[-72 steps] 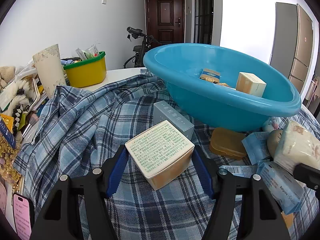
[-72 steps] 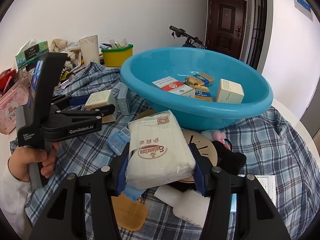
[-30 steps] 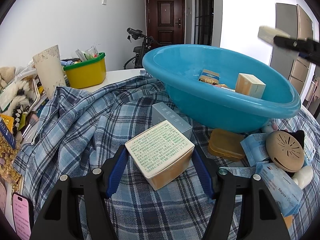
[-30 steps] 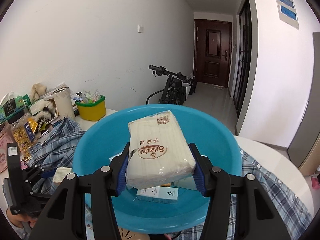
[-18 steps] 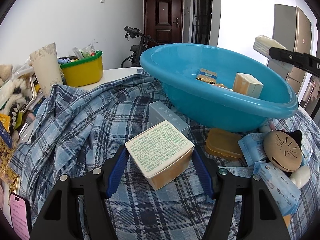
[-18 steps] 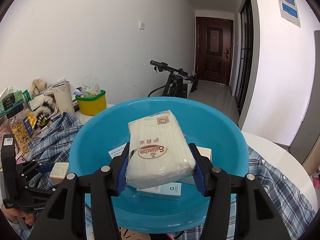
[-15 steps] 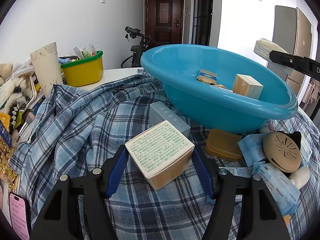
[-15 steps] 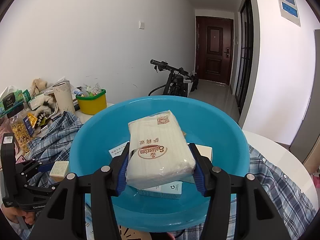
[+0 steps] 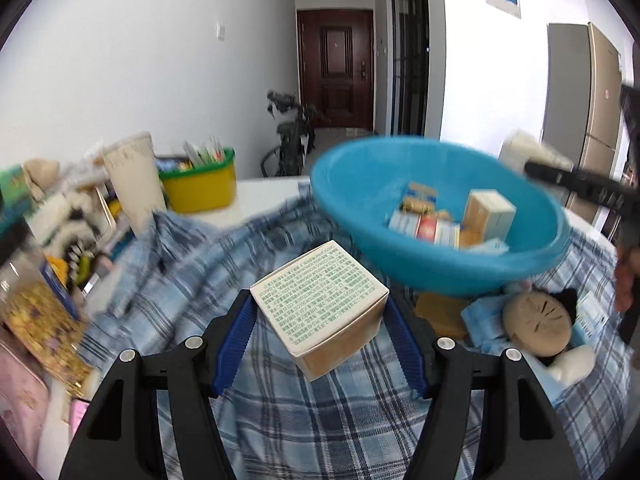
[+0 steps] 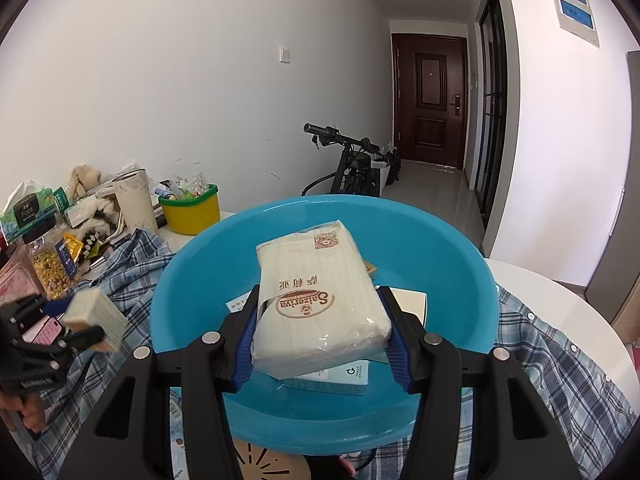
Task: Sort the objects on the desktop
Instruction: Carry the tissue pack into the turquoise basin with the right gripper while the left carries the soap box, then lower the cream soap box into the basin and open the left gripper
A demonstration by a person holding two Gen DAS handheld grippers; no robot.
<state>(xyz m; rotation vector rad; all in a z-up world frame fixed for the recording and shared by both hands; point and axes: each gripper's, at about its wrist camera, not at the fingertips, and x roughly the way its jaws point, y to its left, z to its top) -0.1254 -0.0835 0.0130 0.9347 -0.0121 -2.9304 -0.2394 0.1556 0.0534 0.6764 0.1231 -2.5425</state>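
My left gripper (image 9: 320,332) is shut on a small white and tan box (image 9: 322,302) with green print, held in the air above the plaid cloth (image 9: 312,420), left of the blue basin (image 9: 460,272). My right gripper (image 10: 322,336) is shut on a white tissue pack (image 10: 320,300) and holds it over the basin (image 10: 452,264), which holds several small boxes (image 9: 488,212). The left gripper with its box (image 10: 96,320) shows at the left of the right wrist view. The right gripper's arm (image 9: 580,184) shows over the basin's right rim.
A yellow tub (image 9: 200,188), a paper cup (image 9: 134,180) and snack packs (image 9: 40,320) crowd the table's left side. A round tan object (image 9: 536,328) and blue packets (image 9: 484,320) lie right of the basin's foot. A bicycle (image 10: 352,168) stands behind the table.
My left gripper has lifted the box off the cloth and the view has risen. My right gripper still holds the tissue pack over the basin, slightly lower.
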